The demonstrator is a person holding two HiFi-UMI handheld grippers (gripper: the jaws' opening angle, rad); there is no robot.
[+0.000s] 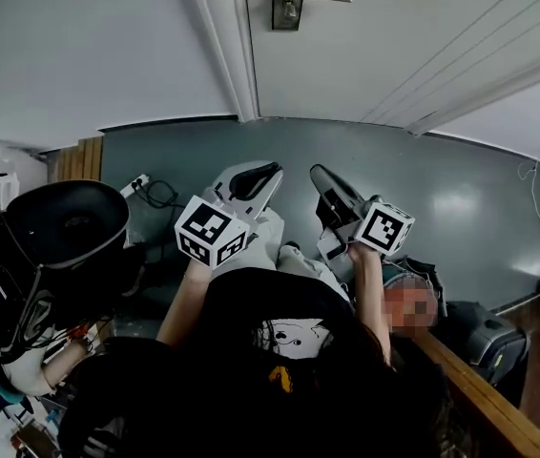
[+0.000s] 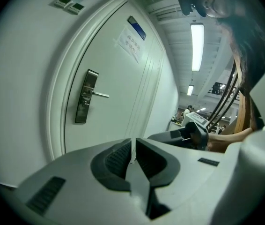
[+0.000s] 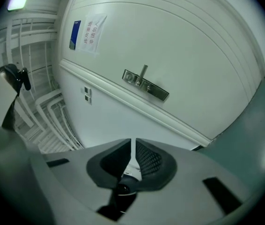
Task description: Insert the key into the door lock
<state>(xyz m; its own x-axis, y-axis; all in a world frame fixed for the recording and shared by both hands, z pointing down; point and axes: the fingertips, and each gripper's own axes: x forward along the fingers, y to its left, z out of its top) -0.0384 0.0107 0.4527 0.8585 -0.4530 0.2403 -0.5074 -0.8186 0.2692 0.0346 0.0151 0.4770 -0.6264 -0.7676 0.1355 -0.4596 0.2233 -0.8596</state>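
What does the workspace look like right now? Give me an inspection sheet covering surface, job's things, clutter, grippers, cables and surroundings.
Surface: grey floor in front of the door; no table seen.
Job's things: lock plate with a lever handle on the white door; key, a thin pale blade, in the right gripper.
Clutter: black bag at the left.
Grippers: left gripper has its jaws together with nothing seen between them; right gripper is shut on the key; both are well short of the lock.
Cables: black cable by a white socket strip; thin cable at the right.
Surroundings: wooden rail at the right; paper notice on the door.
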